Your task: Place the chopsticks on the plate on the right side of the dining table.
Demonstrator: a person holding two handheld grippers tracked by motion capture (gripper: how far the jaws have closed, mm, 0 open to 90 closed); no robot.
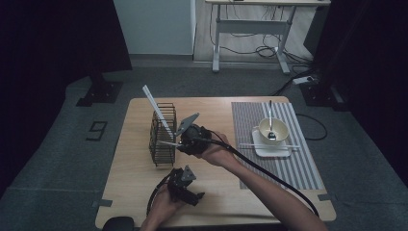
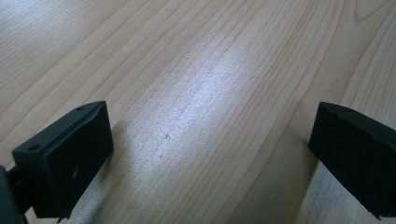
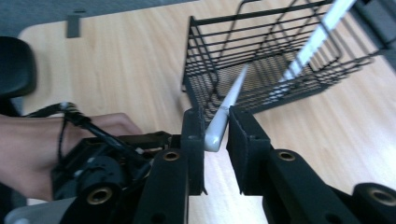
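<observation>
The right gripper [image 3: 215, 133] is closed on the near end of a slim white plastic utensil handle [image 3: 226, 112], and its two black jaws press on it from both sides. The far end of this handle reaches into the black wire rectangular basket [image 1: 162, 134], which stands on the light wooden desk [image 1: 211, 108] at about 9 o'clock from the right gripper in the high view. A second long white stick [image 1: 155, 108] leans out of the basket toward 11 o'clock. The left gripper [image 2: 210, 154] is open, its jaws stand wide apart above bare wood, with nothing between them; in the high view it rests at 6 o'clock from the basket, near the desk's front edge. At 3 o'clock on the desk lies a grey striped placemat [image 1: 308, 163] with a cream round bowl [image 1: 274, 129] on a white square plate [image 1: 269, 150].
</observation>
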